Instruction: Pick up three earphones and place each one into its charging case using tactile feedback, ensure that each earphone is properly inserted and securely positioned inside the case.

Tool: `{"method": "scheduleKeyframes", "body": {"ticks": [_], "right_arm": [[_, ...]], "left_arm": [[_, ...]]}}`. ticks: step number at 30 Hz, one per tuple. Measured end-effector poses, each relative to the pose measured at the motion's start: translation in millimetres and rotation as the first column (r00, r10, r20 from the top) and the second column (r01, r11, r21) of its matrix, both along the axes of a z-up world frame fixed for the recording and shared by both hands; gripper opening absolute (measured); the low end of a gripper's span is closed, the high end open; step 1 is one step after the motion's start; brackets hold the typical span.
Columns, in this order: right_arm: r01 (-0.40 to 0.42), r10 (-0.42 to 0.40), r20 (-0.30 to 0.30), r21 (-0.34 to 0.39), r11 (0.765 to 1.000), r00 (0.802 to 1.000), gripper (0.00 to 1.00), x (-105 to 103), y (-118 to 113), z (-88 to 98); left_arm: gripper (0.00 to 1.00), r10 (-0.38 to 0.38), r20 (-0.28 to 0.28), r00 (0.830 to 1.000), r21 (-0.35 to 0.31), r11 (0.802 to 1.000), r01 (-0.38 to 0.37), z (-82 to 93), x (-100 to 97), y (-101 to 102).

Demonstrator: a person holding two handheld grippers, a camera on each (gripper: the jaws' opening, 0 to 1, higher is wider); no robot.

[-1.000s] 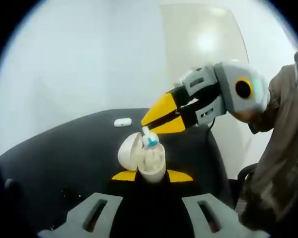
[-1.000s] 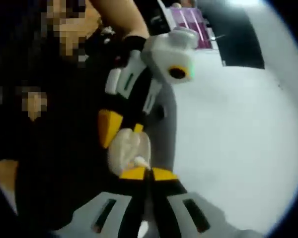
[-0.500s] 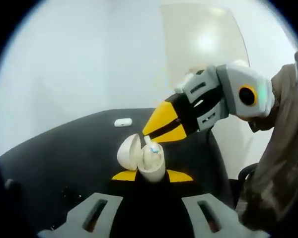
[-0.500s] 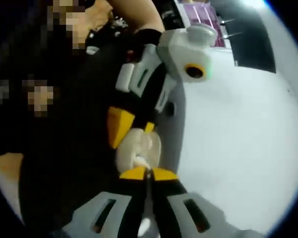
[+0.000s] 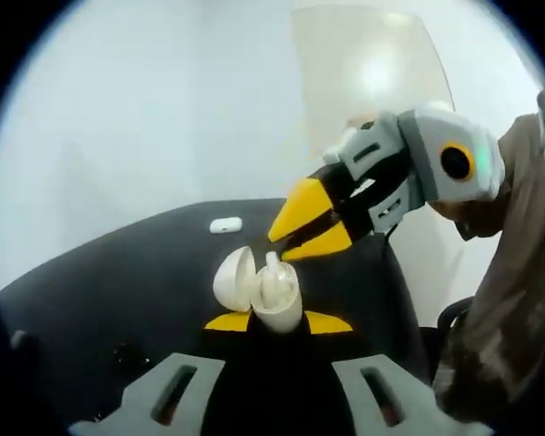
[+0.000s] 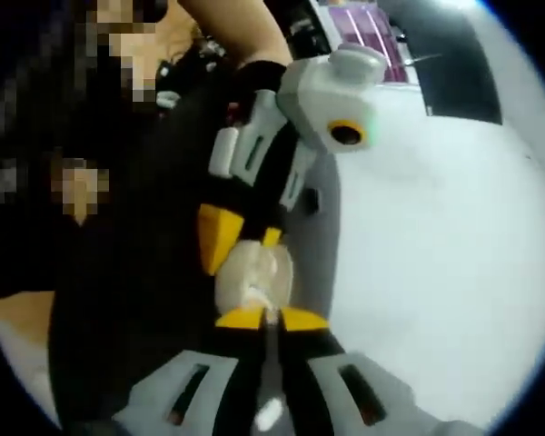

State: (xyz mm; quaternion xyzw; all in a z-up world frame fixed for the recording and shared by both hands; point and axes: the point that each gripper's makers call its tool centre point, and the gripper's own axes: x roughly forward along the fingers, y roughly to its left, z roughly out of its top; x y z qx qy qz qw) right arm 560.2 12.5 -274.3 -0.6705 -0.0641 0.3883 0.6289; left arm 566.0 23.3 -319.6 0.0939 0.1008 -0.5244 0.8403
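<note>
Here the left claw [image 5: 278, 322] is clamped on a white charging case [image 5: 274, 295], its yellow tips at either side of the body, the hinged lid [image 5: 233, 280] swung open to the left. An earphone [image 5: 272, 264] stands in the case with its top poking out above the rim. The right claw [image 5: 302, 229] reaches in from the right, its yellow tips slightly apart just above that earphone and gripping nothing. Behind, a second small white case [image 5: 224, 224] lies shut on the black counter [image 5: 127, 282]. In the right gripper view, the same open case [image 6: 254, 275] sits just beyond the claw tips.
</note>
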Motion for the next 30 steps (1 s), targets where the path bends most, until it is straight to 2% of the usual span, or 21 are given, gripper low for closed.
{"method": "scheduleKeyframes", "body": {"ticks": [1,4,6,8,10,11,12,13,14,15,16,18,19,20,22,23,24,26,28,29,30], "right_arm": [[0.000,0.001,-0.022,0.045,0.999,1.000,0.08,-2,0,5.5],[0.029,0.014,-0.177,0.236,0.971,0.984,0.10,-6,-4,20.8],[0.080,0.051,-0.319,0.382,0.921,0.946,0.14,-3,-9,28.3],[0.166,0.085,-0.460,0.480,0.862,0.884,0.22,9,-19,25.3],[0.264,0.153,-0.606,0.542,0.798,0.780,0.24,21,-27,14.4],[0.303,0.229,-0.665,0.584,0.753,0.711,0.24,24,-28,10.5],[0.364,0.346,-0.722,0.631,0.685,0.599,0.24,27,-28,8.2],[0.405,0.428,-0.742,0.651,0.642,0.516,0.25,28,-27,6.8],[0.434,0.487,-0.751,0.657,0.616,0.446,0.27,29,-27,5.4],[0.448,0.511,-0.754,0.657,0.606,0.413,0.29,30,-27,3.5],[0.433,0.517,-0.750,0.661,0.613,0.413,0.30,32,-26,0.7],[0.404,0.491,-0.751,0.655,0.639,0.442,0.32,34,-23,-5.8],[0.372,0.473,-0.754,0.645,0.668,0.456,0.33,35,-22,-11.4],[0.339,0.465,-0.758,0.633,0.696,0.458,0.34,32,-18,-16.8],[0.310,0.481,-0.772,0.617,0.723,0.415,0.35,25,-13,-24.2],[0.304,0.528,-0.771,0.630,0.715,0.357,0.35,19,-8,-21.7],[0.296,0.531,-0.780,0.620,0.727,0.331,0.35,16,-6,-24.2],[0.254,0.532,-0.783,0.613,0.748,0.323,0.36,13,-2,-28.3],[0.268,0.545,-0.790,0.610,0.746,0.283,0.36,11,-1,-27.5],[0.268,0.538,-0.803,0.593,0.759,0.255,0.36,9,0,-29.0],[0.260,0.533,-0.807,0.588,0.766,0.254,0.36,9,0,-29.7]], "left_arm": [[0.17,0.000,0.002,1.000,0.000,1.000,0.000,0.1,-0.1,0],[0.17,-0.001,0.002,1.000,0.000,1.000,0.001,0.3,-0.1,0],[0.17,-0.001,0.002,1.000,0.000,1.000,0.001,0.3,-0.2,0],[0.17,-0.001,0.001,1.000,0.000,1.000,0.001,0.4,-0.4,0],[0.17,-0.001,0.002,1.000,0.000,1.000,0.001,0.5,-0.5,0],[0.17,-0.001,0.003,1.000,0.001,1.000,0.001,0.5,-0.5,0],[0.17,-0.001,0.003,1.000,0.001,1.000,0.001,0.5,-0.5,0],[0.17,-0.001,0.004,1.000,0.001,1.000,0.001,0.5,-0.5,0],[0.17,0.000,0.004,1.000,0.001,1.000,0.000,0.5,-0.5,0],[0.17,-0.001,0.004,1.000,0.001,1.000,0.001,0.5,-0.4,0],[0.17,-0.001,0.004,1.000,0.001,1.000,0.001,0.5,-0.5,0],[0.17,-0.003,0.003,1.000,0.000,1.000,0.003,0.5,-0.6,0],[0.17,-0.005,0.002,1.000,0.000,1.000,0.005,0.6,-0.8,0],[0.17,-0.007,0.001,1.000,-0.001,1.000,0.007,0.6,-1.1,0],[0.17,-0.011,-0.002,1.000,0.000,1.000,0.011,0.4,-1.7,0],[0.17,-0.014,-0.001,1.000,-0.002,1.000,0.014,0.7,-2.1,0],[0.17,-0.016,-0.003,1.000,-0.002,1.000,0.016,0.5,-2.5,-1],[0.17,-0.017,-0.004,1.000,-0.002,1.000,0.017,0.4,-2.5,-1],[0.17,-0.017,-0.005,1.000,-0.002,1.000,0.017,0.4,-2.5,-1],[0.17,-0.017,-0.004,1.000,-0.001,1.000,0.017,0.4,-2.4,-1],[0.17,-0.017,-0.003,1.000,-0.001,1.000,0.017,0.4,-2.3,-1]]}}
